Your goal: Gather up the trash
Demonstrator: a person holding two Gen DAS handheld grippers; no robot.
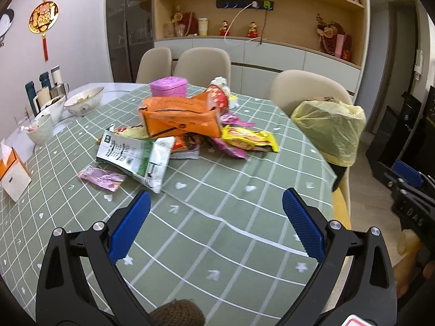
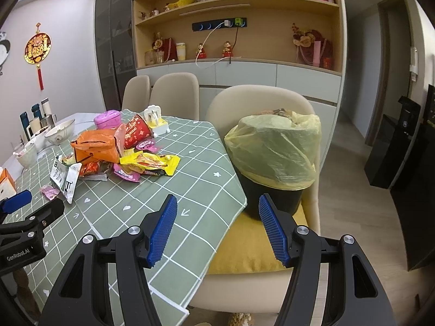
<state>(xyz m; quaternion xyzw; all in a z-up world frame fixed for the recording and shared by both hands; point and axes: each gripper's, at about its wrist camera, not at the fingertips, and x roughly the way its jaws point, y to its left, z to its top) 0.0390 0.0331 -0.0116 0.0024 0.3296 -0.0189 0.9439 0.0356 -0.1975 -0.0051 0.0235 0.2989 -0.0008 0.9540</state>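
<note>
A green checked tabletop carries a heap of snack wrappers at its middle. The yellow-lined trash bin stands on a chair beside it. Left gripper and right gripper gape wide, empty.

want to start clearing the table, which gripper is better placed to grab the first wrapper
Left, probably. The left gripper is open over the tablecloth, facing the wrapper pile, with the green-and-white packet just ahead. The right gripper is open too, but sits nearer the lined bin.
</note>
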